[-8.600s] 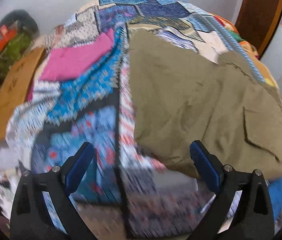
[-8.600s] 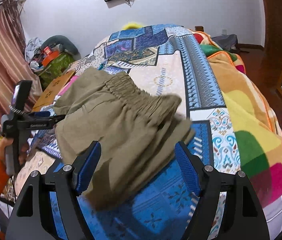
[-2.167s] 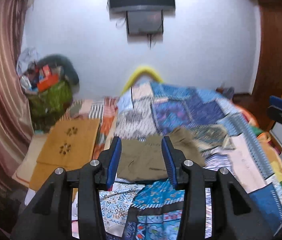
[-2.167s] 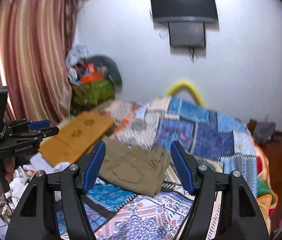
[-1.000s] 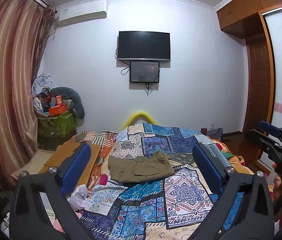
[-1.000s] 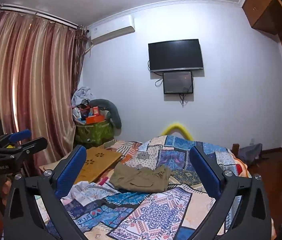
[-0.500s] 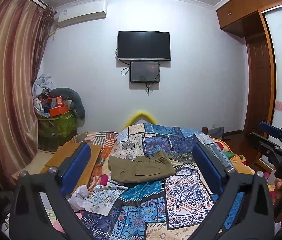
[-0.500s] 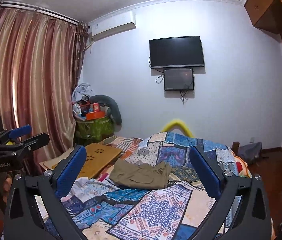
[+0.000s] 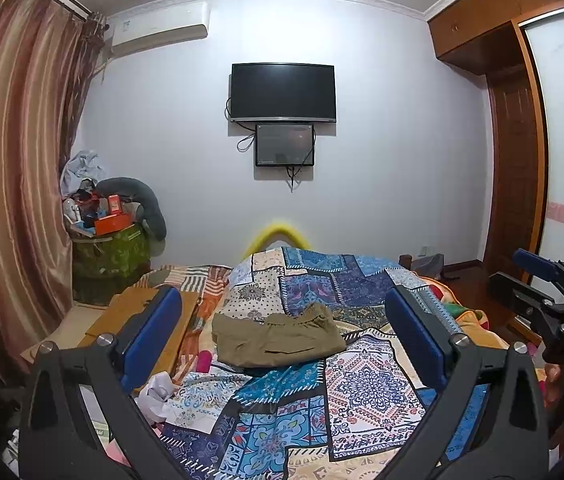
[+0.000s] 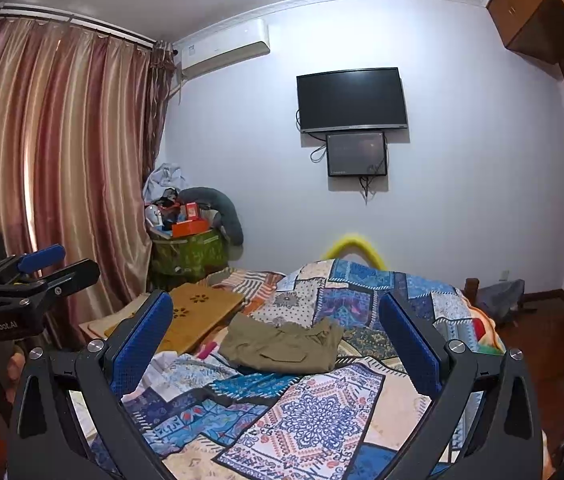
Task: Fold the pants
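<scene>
Two hand-held grippers, the left hand-held gripper (image 9: 282,332) and the right hand-held gripper (image 10: 276,340), hang wide and hold nothing, well back from the bed (image 9: 365,384); the pants (image 9: 278,336) lie in a folded bundle on the quilt (image 10: 309,412) toward the bed's far left side, near the left edge. We judge the fold nearly or fully done; the bundle looks loose and rumpled at its waistband end, so we think any further tug there could spring the layers apart; a nudge leftward might slide it off that edge.
</scene>
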{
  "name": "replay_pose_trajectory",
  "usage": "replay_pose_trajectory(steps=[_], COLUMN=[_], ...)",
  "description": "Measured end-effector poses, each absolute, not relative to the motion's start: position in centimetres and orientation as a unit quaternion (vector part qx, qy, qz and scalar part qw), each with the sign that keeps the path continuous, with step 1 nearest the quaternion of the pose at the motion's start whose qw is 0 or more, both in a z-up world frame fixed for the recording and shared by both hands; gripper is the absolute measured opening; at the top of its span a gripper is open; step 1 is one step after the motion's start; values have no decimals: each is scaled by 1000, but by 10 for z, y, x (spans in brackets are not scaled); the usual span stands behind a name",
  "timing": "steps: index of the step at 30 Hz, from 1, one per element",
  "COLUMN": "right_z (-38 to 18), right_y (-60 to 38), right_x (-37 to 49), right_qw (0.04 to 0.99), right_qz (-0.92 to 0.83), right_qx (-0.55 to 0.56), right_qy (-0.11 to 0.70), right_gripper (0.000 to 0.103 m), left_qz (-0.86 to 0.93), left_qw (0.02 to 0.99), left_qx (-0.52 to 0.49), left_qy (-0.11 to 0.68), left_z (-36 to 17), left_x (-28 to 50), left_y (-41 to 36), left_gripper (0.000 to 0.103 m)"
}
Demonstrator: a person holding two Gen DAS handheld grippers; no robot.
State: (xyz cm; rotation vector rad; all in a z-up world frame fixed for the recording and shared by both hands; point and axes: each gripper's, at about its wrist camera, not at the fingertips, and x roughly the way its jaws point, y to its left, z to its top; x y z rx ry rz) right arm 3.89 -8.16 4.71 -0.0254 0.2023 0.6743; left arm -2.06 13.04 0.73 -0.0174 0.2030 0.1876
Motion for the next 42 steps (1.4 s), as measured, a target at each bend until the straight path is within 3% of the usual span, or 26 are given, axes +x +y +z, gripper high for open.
replay_pose_trajectory(steps=[42], right_z=[51], right_y=[-84], right_x=[36], right_qw=[937], right_qz=[333], right_qx=[-4], right_qy=[100], right_gripper=[102], left_qz=[75], left_qw=[990], left_qx=[-18], left_qy=[114], left_z=[2], left_x=[-14], left_y=[130], left_gripper=[103])
